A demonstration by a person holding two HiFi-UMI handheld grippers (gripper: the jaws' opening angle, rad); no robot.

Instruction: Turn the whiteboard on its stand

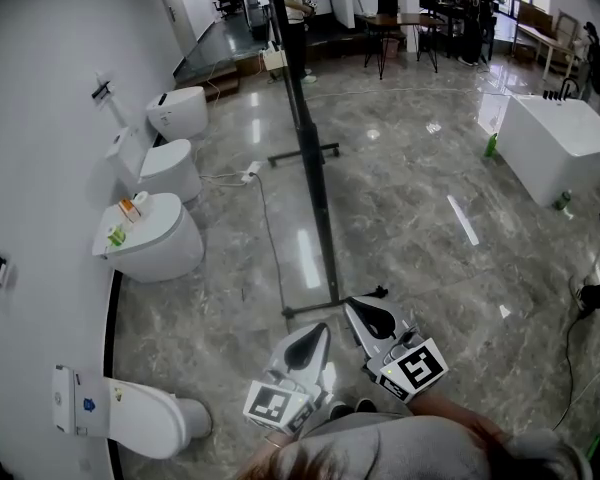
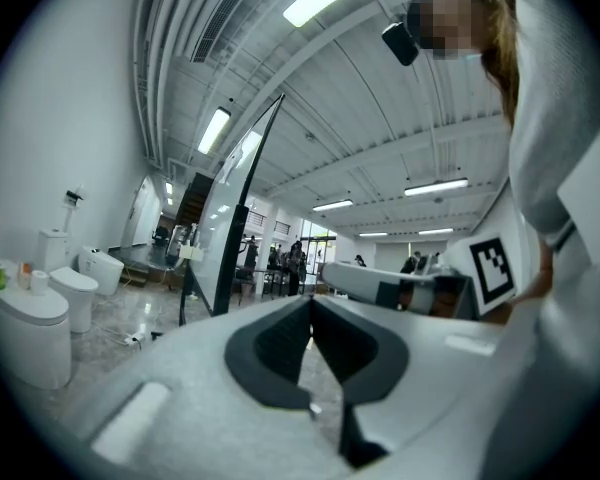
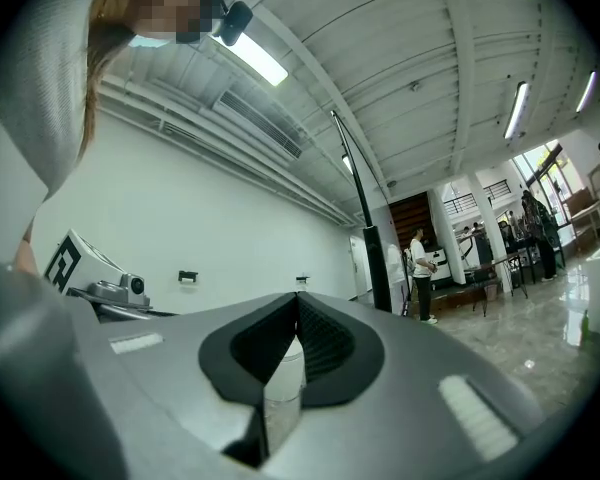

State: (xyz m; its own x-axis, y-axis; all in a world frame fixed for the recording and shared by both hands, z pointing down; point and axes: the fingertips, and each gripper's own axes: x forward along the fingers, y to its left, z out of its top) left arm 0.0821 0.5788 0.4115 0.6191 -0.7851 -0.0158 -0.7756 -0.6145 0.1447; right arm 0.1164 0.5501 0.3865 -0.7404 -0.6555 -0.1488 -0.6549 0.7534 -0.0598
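Observation:
The whiteboard [image 1: 315, 183] stands edge-on ahead of me, a thin dark line running away across the marble floor. Its near stand foot [image 1: 325, 308] lies just in front of both grippers. My left gripper [image 1: 318, 330] and right gripper [image 1: 358, 306] are side by side low in the head view, a little short of that foot and touching nothing. In the left gripper view the left gripper [image 2: 311, 303] is shut and empty, with the board [image 2: 235, 208] off to its left. The right gripper [image 3: 297, 298] is likewise shut on nothing, with the board's upright edge [image 3: 378, 258] to its right.
Several white toilets [image 1: 165, 238] line the left wall, one close at the lower left [image 1: 140, 418]. A cable [image 1: 270, 228] runs across the floor left of the board. A white bathtub [image 1: 560, 143] stands at the right, tables and chairs [image 1: 400, 28] at the back.

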